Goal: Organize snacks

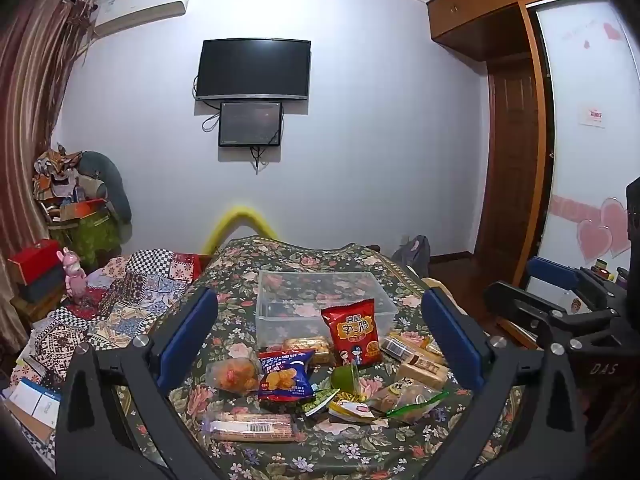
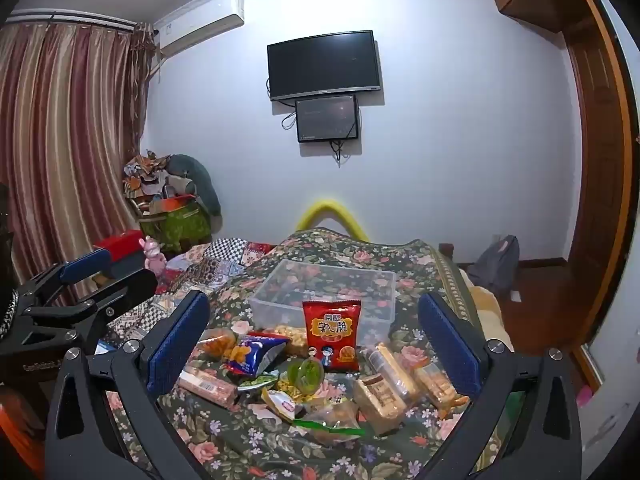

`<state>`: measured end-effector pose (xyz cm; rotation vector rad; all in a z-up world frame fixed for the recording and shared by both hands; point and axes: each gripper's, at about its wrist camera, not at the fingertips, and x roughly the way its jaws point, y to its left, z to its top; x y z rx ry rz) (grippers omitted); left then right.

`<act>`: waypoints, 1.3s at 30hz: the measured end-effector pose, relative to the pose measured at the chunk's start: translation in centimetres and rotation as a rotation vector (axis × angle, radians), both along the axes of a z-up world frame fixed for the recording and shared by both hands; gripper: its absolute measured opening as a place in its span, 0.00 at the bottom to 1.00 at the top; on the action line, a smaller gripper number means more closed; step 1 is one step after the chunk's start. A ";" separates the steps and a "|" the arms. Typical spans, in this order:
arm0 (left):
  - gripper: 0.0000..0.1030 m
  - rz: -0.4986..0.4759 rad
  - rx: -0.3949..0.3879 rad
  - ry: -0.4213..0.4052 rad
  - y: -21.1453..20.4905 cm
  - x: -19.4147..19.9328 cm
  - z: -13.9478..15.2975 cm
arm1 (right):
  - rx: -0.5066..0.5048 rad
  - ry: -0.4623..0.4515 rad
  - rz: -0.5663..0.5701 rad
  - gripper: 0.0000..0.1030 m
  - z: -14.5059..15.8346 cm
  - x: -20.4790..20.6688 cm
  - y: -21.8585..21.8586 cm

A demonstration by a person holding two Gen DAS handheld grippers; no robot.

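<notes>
- The left claw [image 1: 320, 340] stands wide, its blue-padded fingers [image 1: 188, 332] apart with nothing between them, hovering above the snack pile.
- The right claw [image 2: 316, 340] is just as wide and empty, hanging over the same pile; its black frame also shows at the right edge of the left wrist view.
- The surface under the snacks is covered by a dark green floral cloth [image 1: 352, 452]; whether it is a bed or a table I cannot tell.
- A red crinkled snack bag with yellow characters and two cartoon figures [image 1: 354, 332] stands upright, leaning against the front wall of a clear plastic storage box [image 1: 280, 300], which holds no snacks.
- A blue and red chip bag [image 1: 285, 376] lies in front and to the left, beside an orange snack in a clear wrapper [image 1: 234, 374].
- A long pale wafer bar with a barcode [image 1: 252, 426] lies nearest the left claw.
- A small green jelly cup [image 1: 346, 378] lies tilted in the middle of the pile.
- Tan cracker packs in clear wrap [image 2: 380, 396] lie to the right.
</notes>
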<state>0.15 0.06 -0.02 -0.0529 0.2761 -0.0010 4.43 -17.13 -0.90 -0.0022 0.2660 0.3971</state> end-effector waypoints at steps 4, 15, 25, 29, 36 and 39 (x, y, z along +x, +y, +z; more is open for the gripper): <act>1.00 0.001 -0.014 -0.017 0.4 -0.1 0.1 | -0.005 0.006 -0.001 1.00 0.0 0.0 0.0; 1.00 0.002 -0.020 0.010 0.4 0.3 0.0 | 0.003 -0.001 -0.007 1.00 0.1 0.0 -0.3; 1.00 -0.004 -0.011 0.003 0.2 0.2 -0.4 | 0.001 -0.014 -0.006 1.00 0.3 -0.2 -0.3; 1.00 -0.008 -0.004 0.003 0.0 0.3 -0.4 | 0.002 -0.016 -0.006 1.00 0.3 -0.2 -0.2; 1.00 -0.011 -0.001 0.000 -0.1 0.2 -0.3 | 0.004 -0.017 -0.005 1.00 0.4 -0.2 -0.3; 1.00 -0.008 0.000 0.000 -0.1 0.2 -0.3 | 0.008 -0.016 -0.003 1.00 0.6 -0.3 -0.4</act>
